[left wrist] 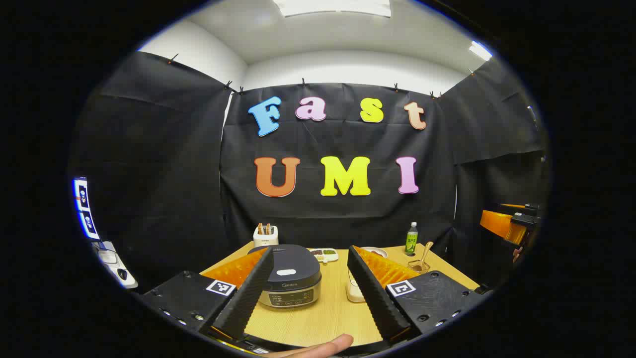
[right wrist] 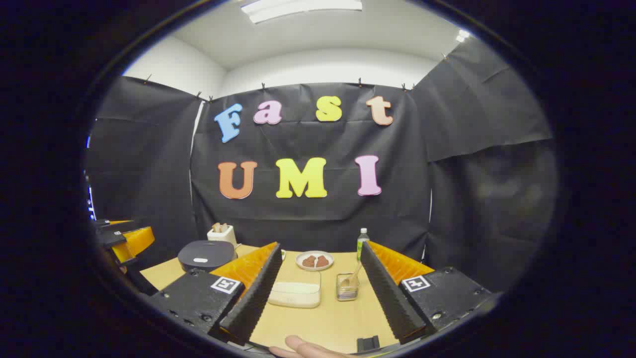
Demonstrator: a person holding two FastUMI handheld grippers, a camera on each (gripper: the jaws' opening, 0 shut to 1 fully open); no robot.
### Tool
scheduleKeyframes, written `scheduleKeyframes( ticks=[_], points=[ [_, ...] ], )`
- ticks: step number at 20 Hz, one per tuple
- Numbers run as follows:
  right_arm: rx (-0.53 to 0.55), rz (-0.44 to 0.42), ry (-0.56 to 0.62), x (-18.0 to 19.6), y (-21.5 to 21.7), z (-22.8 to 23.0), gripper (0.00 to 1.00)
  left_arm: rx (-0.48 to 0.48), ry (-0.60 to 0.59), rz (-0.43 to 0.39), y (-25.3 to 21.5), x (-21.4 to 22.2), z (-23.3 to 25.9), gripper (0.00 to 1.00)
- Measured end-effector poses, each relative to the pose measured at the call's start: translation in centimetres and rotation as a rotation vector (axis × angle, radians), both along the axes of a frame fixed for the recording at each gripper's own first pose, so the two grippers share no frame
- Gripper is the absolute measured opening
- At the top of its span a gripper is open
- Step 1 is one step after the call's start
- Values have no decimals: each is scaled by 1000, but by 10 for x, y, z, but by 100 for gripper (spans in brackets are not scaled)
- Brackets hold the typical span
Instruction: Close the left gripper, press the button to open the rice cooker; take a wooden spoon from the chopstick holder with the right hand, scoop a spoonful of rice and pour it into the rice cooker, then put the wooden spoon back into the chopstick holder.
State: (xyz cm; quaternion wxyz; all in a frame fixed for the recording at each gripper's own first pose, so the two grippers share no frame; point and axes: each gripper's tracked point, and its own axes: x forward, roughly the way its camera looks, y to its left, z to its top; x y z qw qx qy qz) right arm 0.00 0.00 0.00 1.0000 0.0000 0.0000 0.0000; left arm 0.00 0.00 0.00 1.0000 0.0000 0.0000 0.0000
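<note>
The dark rice cooker (left wrist: 290, 278) stands on the wooden table (left wrist: 323, 318) with its lid down and a white button (left wrist: 286, 272) on top. My left gripper (left wrist: 311, 249) is open, held short of the cooker, which sits between its fingers in the view. The wooden spoon (right wrist: 354, 276) stands in a small mesh chopstick holder (right wrist: 347, 291), next to a clear box of white rice (right wrist: 295, 294). My right gripper (right wrist: 320, 246) is open above the near table edge, with box and holder ahead between its fingers. The cooker (right wrist: 205, 254) lies to the left.
At the back stand a white toaster (left wrist: 266, 234), a small tray of snacks (left wrist: 325, 255), a plate of brown food (right wrist: 314, 260) and a green-labelled bottle (right wrist: 362, 243). Black cloth walls the table on three sides. A thumb (right wrist: 303, 347) shows at the bottom edge.
</note>
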Motion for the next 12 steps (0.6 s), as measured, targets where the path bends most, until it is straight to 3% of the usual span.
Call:
scheduleKeyframes(
  ticks=[12],
  points=[
    [-3,-47,13,0,-25,-4,100,-6,-18,6,1,-4,5,95]
  ],
)
